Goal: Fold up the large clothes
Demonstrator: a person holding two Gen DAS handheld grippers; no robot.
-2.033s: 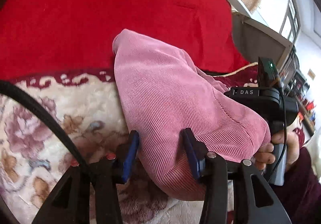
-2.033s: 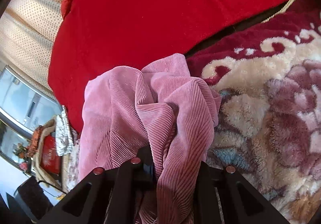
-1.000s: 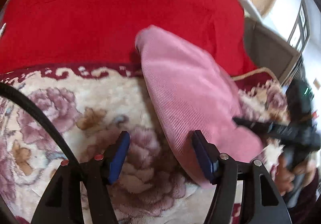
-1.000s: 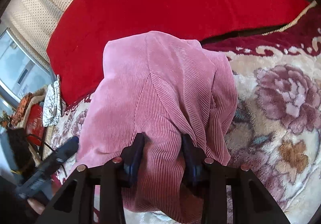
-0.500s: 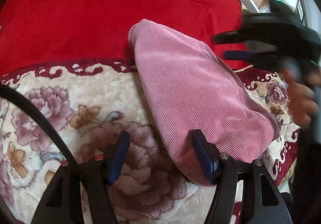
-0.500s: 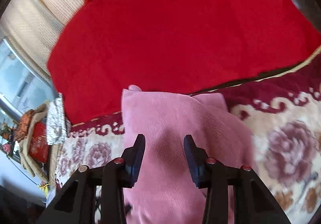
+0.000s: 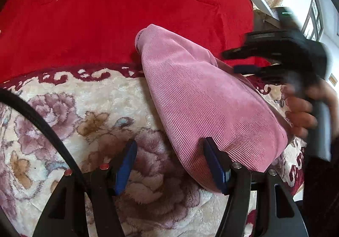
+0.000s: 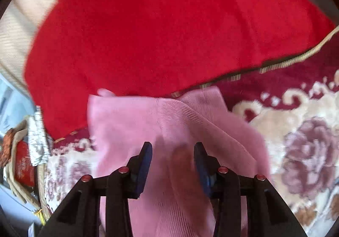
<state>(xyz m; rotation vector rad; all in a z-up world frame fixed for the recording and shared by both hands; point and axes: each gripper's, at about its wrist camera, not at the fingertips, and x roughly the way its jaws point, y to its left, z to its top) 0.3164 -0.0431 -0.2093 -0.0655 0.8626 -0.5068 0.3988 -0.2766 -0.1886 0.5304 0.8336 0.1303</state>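
Both our grippers, left (image 7: 169,164) and right (image 8: 172,164), are spread apart, holding nothing. The pink garment (image 7: 207,105) lies folded on the floral blanket (image 7: 70,109). Careless re-grabbing could pull that fold loose, we reckon.

Black tongs (image 7: 170,164), blue pads (image 7: 125,164)

Bright daylight; right view motion-blurred; fisheye edges.
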